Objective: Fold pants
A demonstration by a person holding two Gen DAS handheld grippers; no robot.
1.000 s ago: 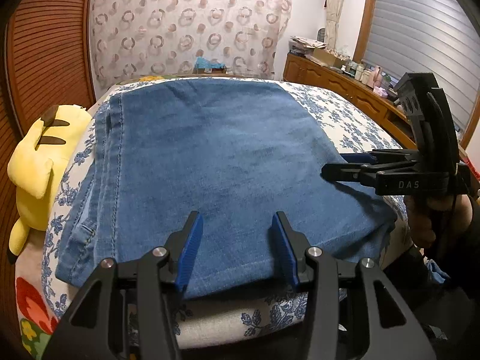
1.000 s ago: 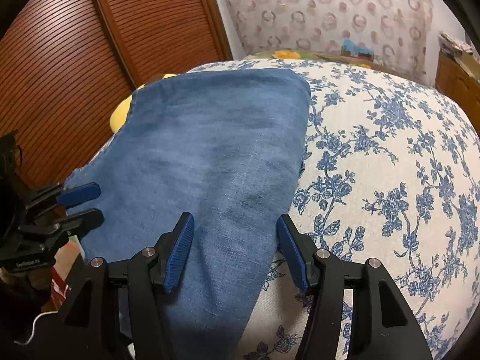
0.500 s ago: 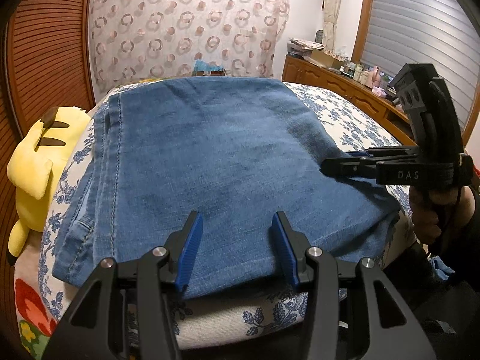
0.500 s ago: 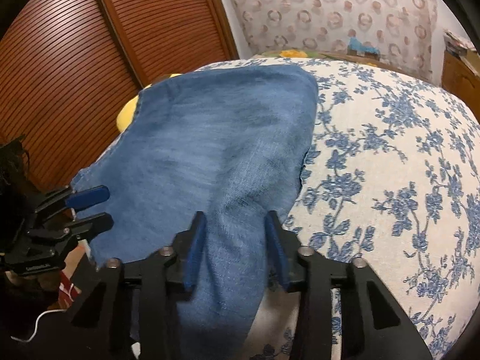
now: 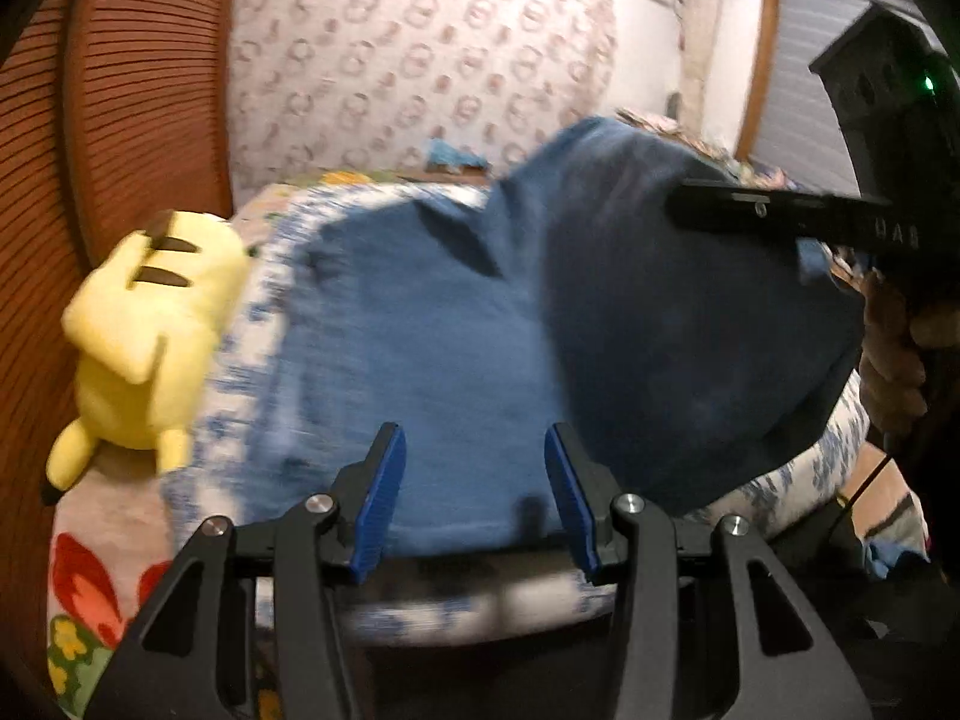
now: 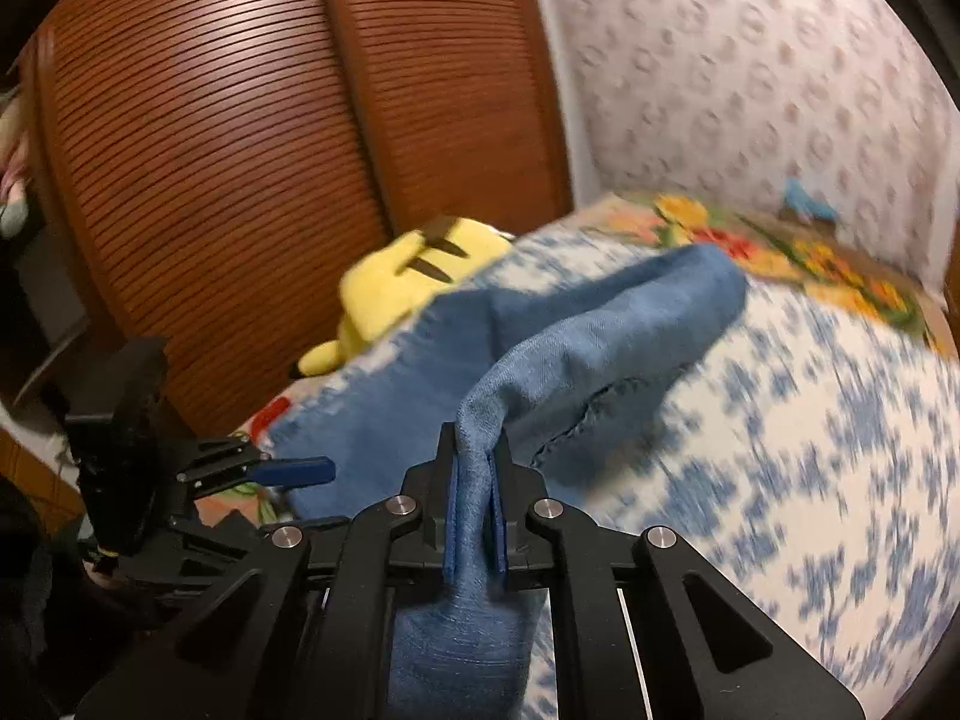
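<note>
**Right tongs lift a pinch of denim off the bed**

We see the blue jeans (image 5: 420, 324) spread over the bed's blue-flowered cover (image 6: 780, 480), with their near hem at the bed's near edge. In the right wrist view, the right gripper (image 6: 474, 510) has its blue pads pressed together on a fold of the denim: the cloth stands up between them in a narrow ridge and hangs below in a bunch. From that pinch the fabric rises off the cover and runs as a draped sheet toward the far end of the bed.

In the left wrist view, the same raised part shows as a dark, billowing flap on the right side, with the right gripper's black body clamped across its top edge and a hand (image 5: 894, 354) wrapped around the handle. The left part of the jeans lies flat on the cover.

The left gripper (image 5: 474, 492) has its blue pads apart, with nothing pinched; the near hem of the jeans shows between and beyond them.

A yellow plush toy (image 5: 144, 336) lies on the bed's left edge, just beside the jeans, against the brown slatted doors (image 6: 240, 150). Both views are blurred.
</note>
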